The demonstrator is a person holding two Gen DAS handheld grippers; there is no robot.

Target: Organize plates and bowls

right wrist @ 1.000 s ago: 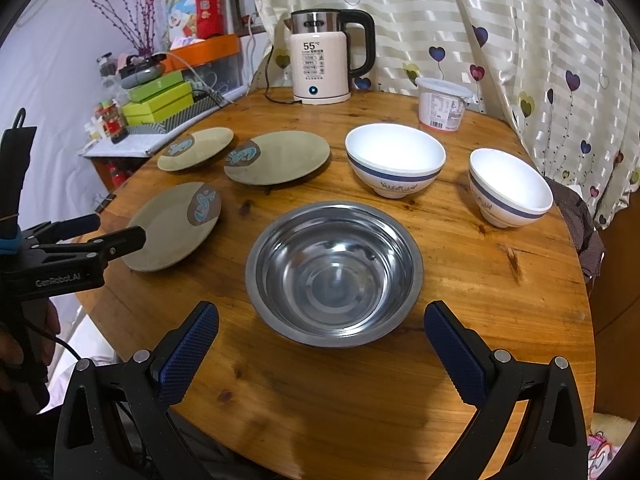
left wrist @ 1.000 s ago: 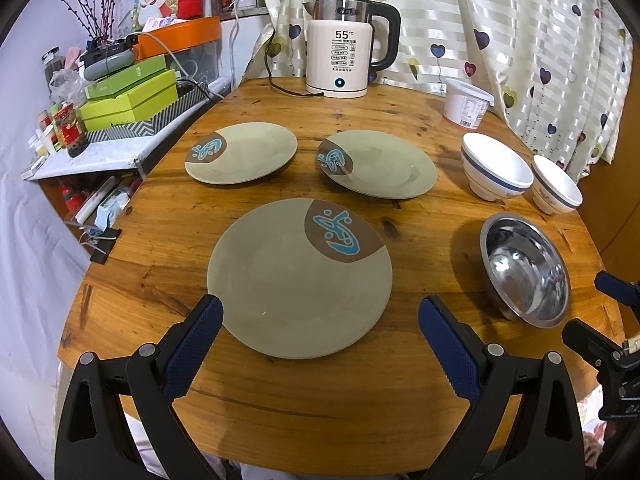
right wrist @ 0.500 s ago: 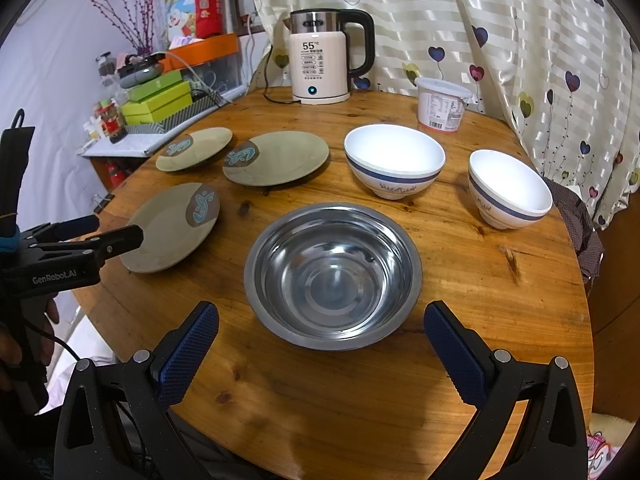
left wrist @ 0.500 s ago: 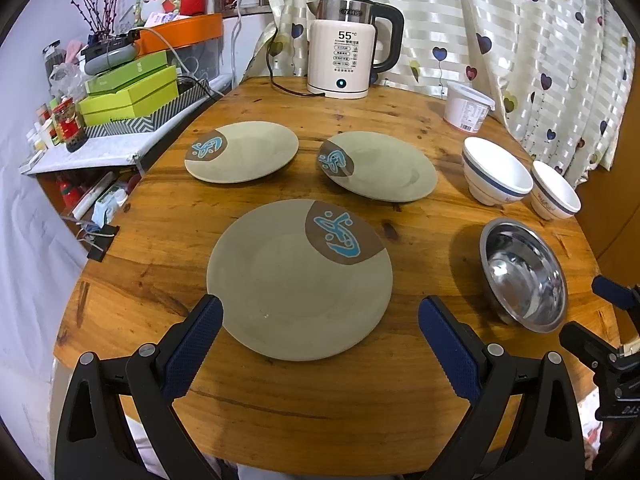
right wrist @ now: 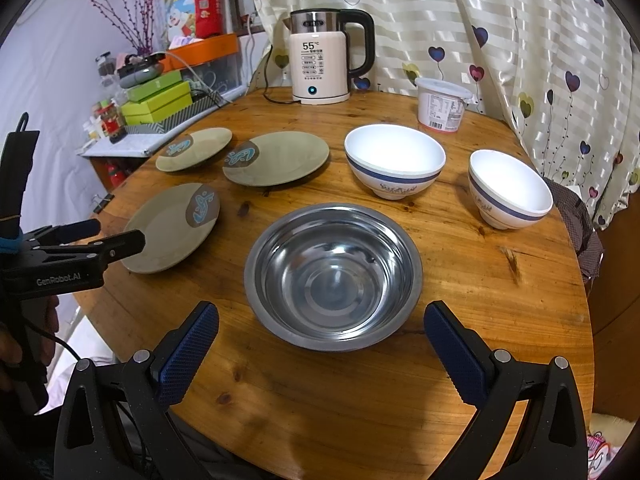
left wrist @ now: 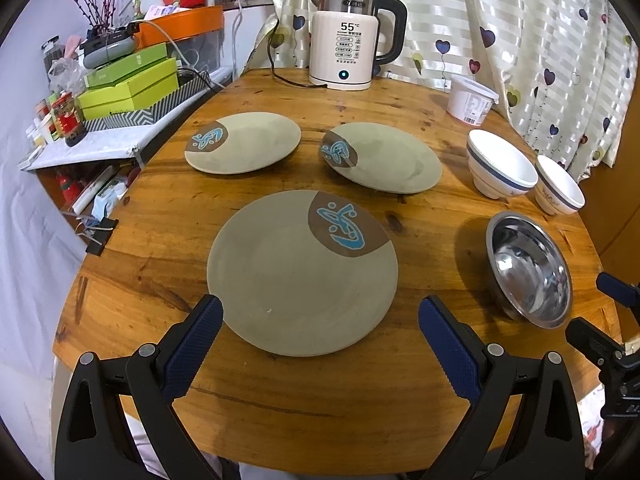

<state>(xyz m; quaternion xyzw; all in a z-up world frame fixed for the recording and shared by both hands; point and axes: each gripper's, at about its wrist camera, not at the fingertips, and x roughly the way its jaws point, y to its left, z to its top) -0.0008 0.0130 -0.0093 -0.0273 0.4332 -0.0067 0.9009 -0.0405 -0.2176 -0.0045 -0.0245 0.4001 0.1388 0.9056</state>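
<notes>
Three green plates (left wrist: pixel 302 272) and three bowls lie singly on the round wooden table (left wrist: pixel 320 400), none stacked, so sorting looks unstarted. Left gripper (left wrist: pixel 318 344), jaws apart, faces the nearest plate; right gripper (right wrist: pixel 320 350), equally spread, faces the steel bowl (right wrist: pixel 333 276) beside that plate.

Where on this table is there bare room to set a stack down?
Bare wood lies right of the steel bowl, below the smaller white bowl, and along the near edge. Crowded: the three plates at left.
</notes>
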